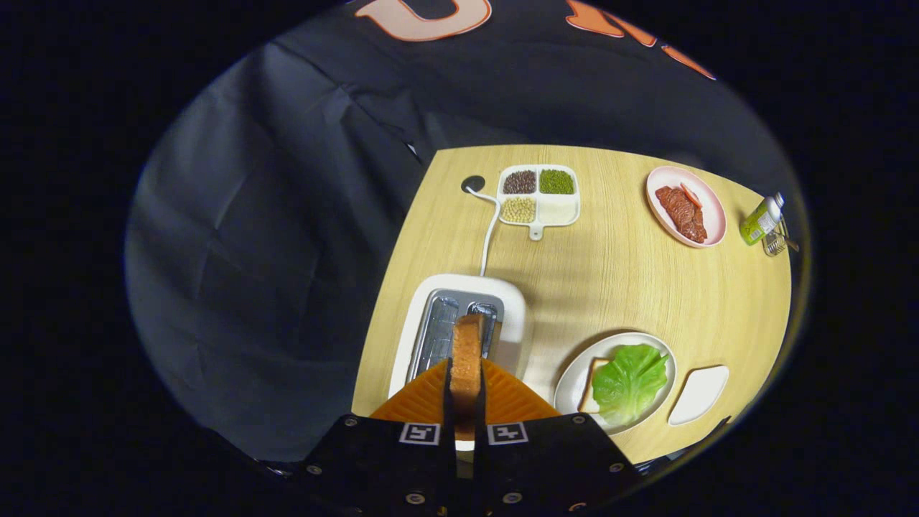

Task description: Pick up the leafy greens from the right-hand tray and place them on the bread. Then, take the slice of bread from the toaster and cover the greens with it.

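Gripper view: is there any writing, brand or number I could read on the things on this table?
None can be read.
Bottle beside the pink plate: its label is too small and blurred.
Tool, shut on the bread slice over the toaster: two square patterned markers, no words.

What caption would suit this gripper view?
Tool shut on a bread slice above the toaster, greens already on the plated bread.
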Available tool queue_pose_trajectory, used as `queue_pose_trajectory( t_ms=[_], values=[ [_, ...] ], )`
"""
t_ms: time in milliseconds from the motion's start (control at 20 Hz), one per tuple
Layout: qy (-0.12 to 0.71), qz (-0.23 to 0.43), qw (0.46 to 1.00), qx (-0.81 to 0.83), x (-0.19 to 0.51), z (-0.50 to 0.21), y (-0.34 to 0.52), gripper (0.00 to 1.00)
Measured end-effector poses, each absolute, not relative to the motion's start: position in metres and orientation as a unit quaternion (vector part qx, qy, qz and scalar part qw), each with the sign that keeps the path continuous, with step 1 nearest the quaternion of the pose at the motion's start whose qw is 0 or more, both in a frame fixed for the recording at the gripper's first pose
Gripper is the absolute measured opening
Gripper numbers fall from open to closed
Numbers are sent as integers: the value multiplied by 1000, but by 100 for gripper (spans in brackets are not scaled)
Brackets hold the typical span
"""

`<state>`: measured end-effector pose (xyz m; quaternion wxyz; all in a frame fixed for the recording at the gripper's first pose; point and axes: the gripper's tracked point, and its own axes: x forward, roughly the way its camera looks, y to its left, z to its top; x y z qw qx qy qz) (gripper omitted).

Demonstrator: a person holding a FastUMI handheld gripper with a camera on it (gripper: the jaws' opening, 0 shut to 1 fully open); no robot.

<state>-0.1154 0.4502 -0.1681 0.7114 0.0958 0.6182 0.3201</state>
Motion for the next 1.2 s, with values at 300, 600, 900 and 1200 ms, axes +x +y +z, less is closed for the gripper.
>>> queue_pose_trajectory(
  t_ms=[300, 600, 900, 1200],
  values=[
    [578, 351, 718, 163, -103, -136, 407, 10],
    [576, 341, 715, 205, -104, -164, 346, 10],
    [590, 332, 701, 223, -121, -220, 299, 10],
    [604, 326, 683, 251, -131, -269, 288, 10]
  ],
)
